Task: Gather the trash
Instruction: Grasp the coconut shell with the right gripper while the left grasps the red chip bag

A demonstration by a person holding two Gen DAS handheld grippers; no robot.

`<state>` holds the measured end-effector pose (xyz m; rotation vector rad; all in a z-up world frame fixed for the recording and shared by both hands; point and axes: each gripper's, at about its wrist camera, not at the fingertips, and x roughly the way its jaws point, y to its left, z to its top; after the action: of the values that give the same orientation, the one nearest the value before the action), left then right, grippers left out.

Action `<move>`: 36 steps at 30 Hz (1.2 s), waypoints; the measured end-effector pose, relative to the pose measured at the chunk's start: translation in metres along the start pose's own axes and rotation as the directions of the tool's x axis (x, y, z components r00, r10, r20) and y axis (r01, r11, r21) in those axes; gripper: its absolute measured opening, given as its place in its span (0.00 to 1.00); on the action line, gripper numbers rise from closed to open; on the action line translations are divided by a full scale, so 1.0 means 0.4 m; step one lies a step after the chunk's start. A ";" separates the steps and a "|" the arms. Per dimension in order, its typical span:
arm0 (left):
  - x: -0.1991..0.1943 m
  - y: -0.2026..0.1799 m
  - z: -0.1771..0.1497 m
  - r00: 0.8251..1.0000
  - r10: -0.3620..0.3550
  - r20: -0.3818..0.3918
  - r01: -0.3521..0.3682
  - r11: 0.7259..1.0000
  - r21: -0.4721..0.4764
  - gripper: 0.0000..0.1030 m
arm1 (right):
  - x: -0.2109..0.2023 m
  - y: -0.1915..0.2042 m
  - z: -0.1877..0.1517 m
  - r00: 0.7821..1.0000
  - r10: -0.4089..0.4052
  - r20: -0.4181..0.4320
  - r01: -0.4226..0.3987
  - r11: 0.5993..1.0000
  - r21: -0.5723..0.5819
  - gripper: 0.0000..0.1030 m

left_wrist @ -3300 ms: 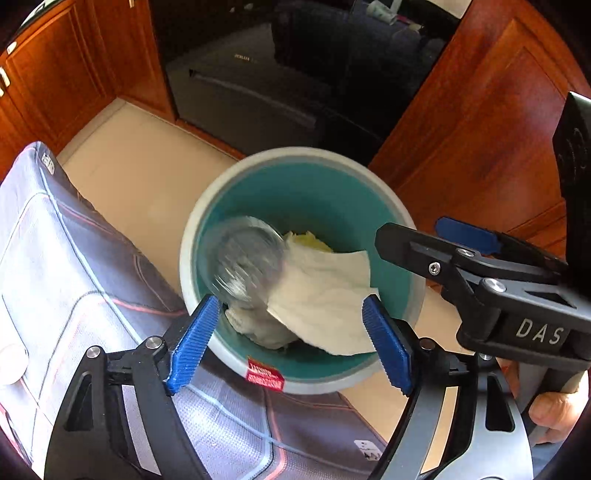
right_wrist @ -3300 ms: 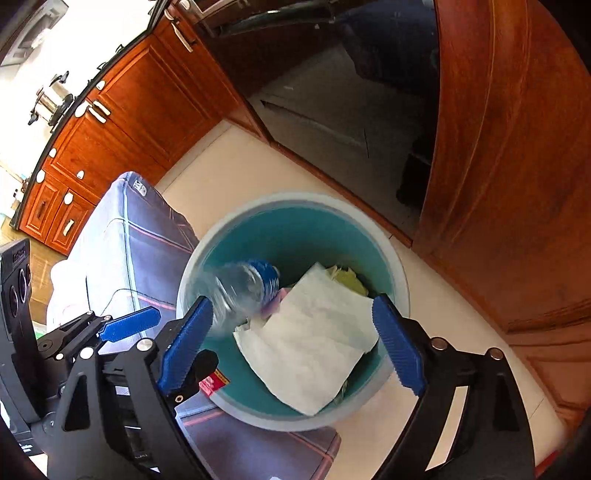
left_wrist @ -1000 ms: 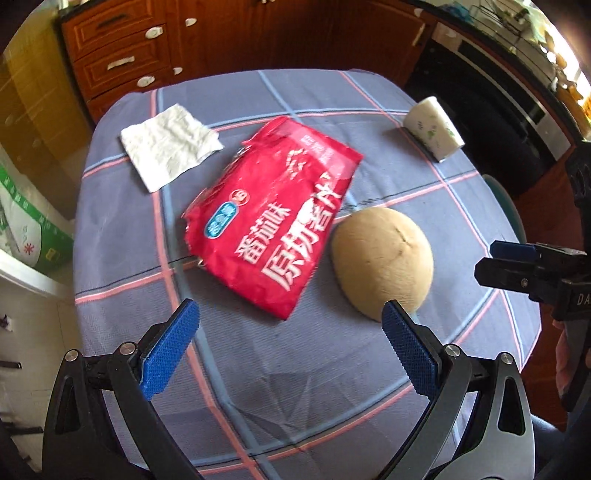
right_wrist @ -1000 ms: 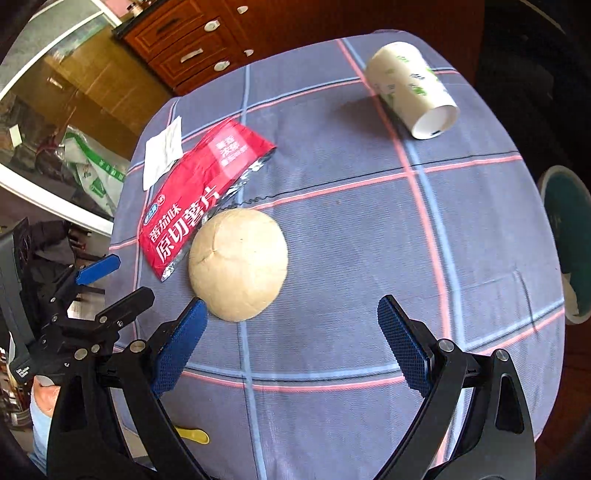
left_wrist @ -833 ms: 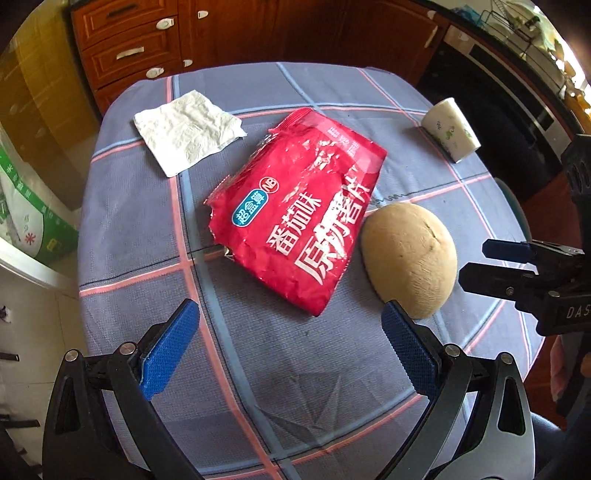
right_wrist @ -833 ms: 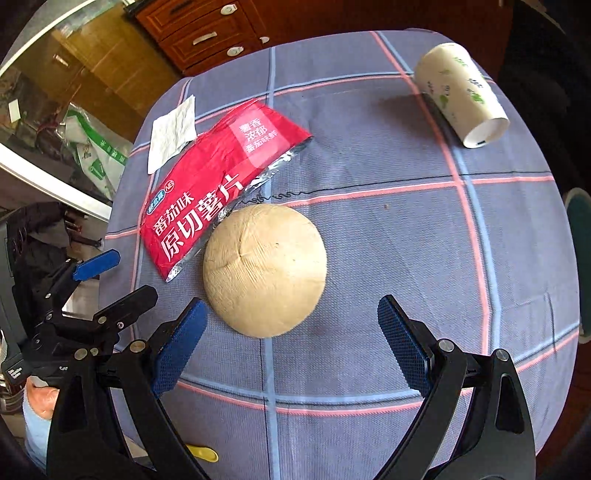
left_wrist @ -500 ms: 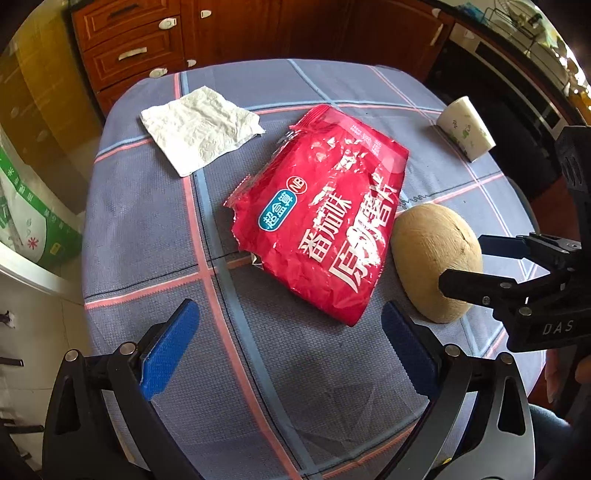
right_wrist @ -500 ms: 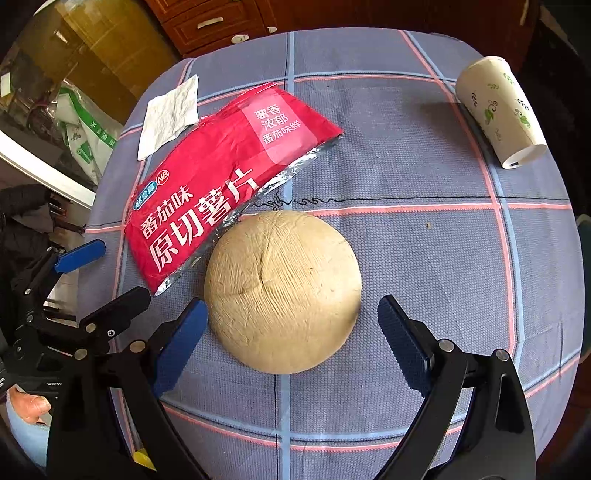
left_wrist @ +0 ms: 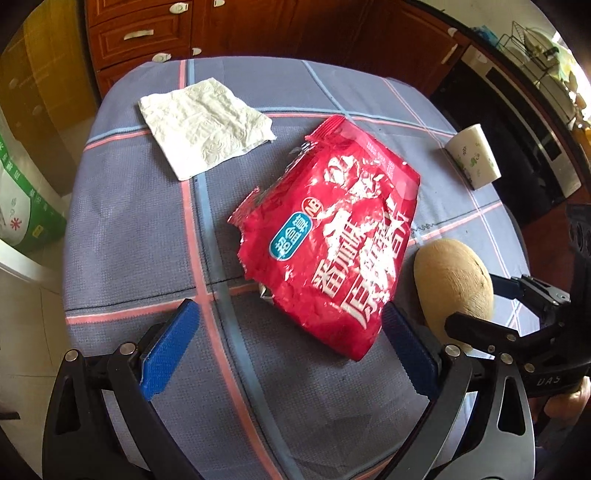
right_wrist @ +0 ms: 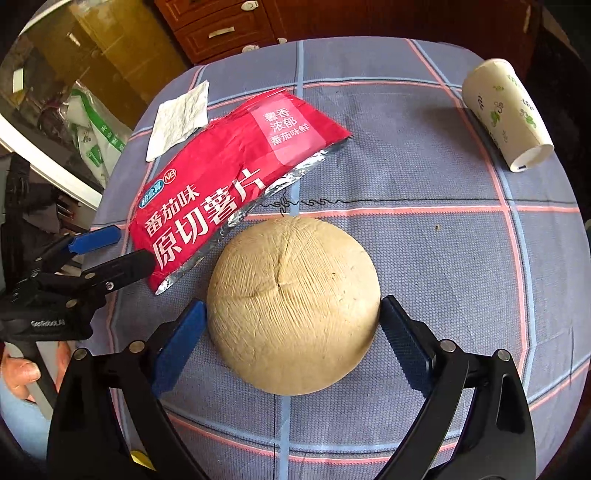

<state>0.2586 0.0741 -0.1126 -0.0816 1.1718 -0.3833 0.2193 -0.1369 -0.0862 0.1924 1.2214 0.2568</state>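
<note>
Home kitchen, wooden drawer cabinets [left_wrist: 147, 33], built-in oven [left_wrist: 524, 122], dish rack [left_wrist: 535, 40], cloth-covered table [left_wrist: 129, 221]

Torn red chip bag [left_wrist: 332, 236] lies flat beside white napkin [left_wrist: 205, 122], tipped paper cup [right_wrist: 506, 114].

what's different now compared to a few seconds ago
Both grippers left the teal bin and came over the table. The open right gripper now straddles the tan dome; the open left gripper has neared the red chip bag. Napkin and paper cup lie unmoved.
</note>
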 end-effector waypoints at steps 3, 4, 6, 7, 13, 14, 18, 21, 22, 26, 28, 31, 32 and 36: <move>0.015 -0.014 0.025 1.000 -0.020 0.016 0.021 1.000 -0.014 0.96 | -0.025 -0.044 0.007 1.000 0.028 0.013 -0.028 0.998 0.056 0.88; 0.018 -0.021 0.030 0.999 -0.037 0.027 0.037 0.999 -0.019 0.96 | -0.031 -0.053 0.007 0.999 0.027 0.018 -0.028 0.997 0.066 0.88; 0.015 -0.041 0.034 0.994 -0.087 0.064 0.088 0.996 -0.018 0.96 | -0.043 -0.071 0.008 0.999 0.022 0.031 -0.025 0.996 0.084 0.88; 0.012 -0.055 0.033 0.992 -0.100 0.076 0.101 0.995 -0.004 0.89 | -0.049 -0.080 0.007 0.999 0.020 0.037 -0.023 0.996 0.090 0.88; 0.024 -0.147 -0.014 0.988 -0.152 0.024 0.149 0.984 0.096 0.26 | -0.077 -0.124 -0.002 0.998 0.021 0.061 -0.028 0.993 0.114 0.88; 0.024 -0.163 -0.027 0.987 -0.163 0.017 0.160 0.981 0.110 0.25 | -0.079 -0.132 -0.004 0.998 0.019 0.064 -0.027 0.993 0.119 0.88; 0.027 -0.211 -0.069 0.985 -0.171 -0.024 0.172 0.973 0.154 0.23 | -0.105 -0.179 -0.026 0.996 0.030 0.080 -0.043 0.986 0.160 0.88; 0.024 -0.216 -0.069 0.989 -0.143 -0.021 0.145 0.977 0.159 0.23 | -0.126 -0.212 -0.036 0.995 0.026 0.100 -0.044 0.982 0.184 0.87; 0.022 -0.208 -0.063 0.991 -0.133 -0.019 0.134 0.979 0.153 0.24 | -0.134 -0.224 -0.039 0.994 0.025 0.106 -0.046 0.980 0.194 0.87; 0.009 -0.195 -0.027 0.993 -0.114 -0.011 0.114 0.988 0.102 0.56 | -0.154 -0.264 -0.053 0.993 0.025 0.119 -0.051 0.974 0.220 0.87; -0.011 -0.215 -0.023 0.992 -0.123 0.005 0.122 0.986 0.117 0.61 | -0.162 -0.283 -0.061 0.991 0.028 0.130 -0.058 0.970 0.237 0.87; -0.015 -0.268 -0.022 0.994 -0.111 -0.004 0.110 0.978 0.180 0.62 | -0.168 -0.312 -0.071 0.990 0.032 0.137 -0.066 0.965 0.255 0.87; -0.011 -0.282 -0.023 0.994 -0.107 -0.013 0.107 0.976 0.191 0.62 | -0.168 -0.319 -0.073 0.990 0.035 0.138 -0.071 0.963 0.259 0.87; 0.008 -0.334 -0.026 0.995 -0.096 -0.037 0.102 0.968 0.230 0.62 | -0.176 -0.346 -0.080 0.988 0.044 0.148 -0.084 0.958 0.273 0.87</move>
<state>0.2168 -0.0500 -0.0848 0.0685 1.1433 -0.6088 0.1791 -0.2898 -0.0727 0.4876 1.1082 0.1235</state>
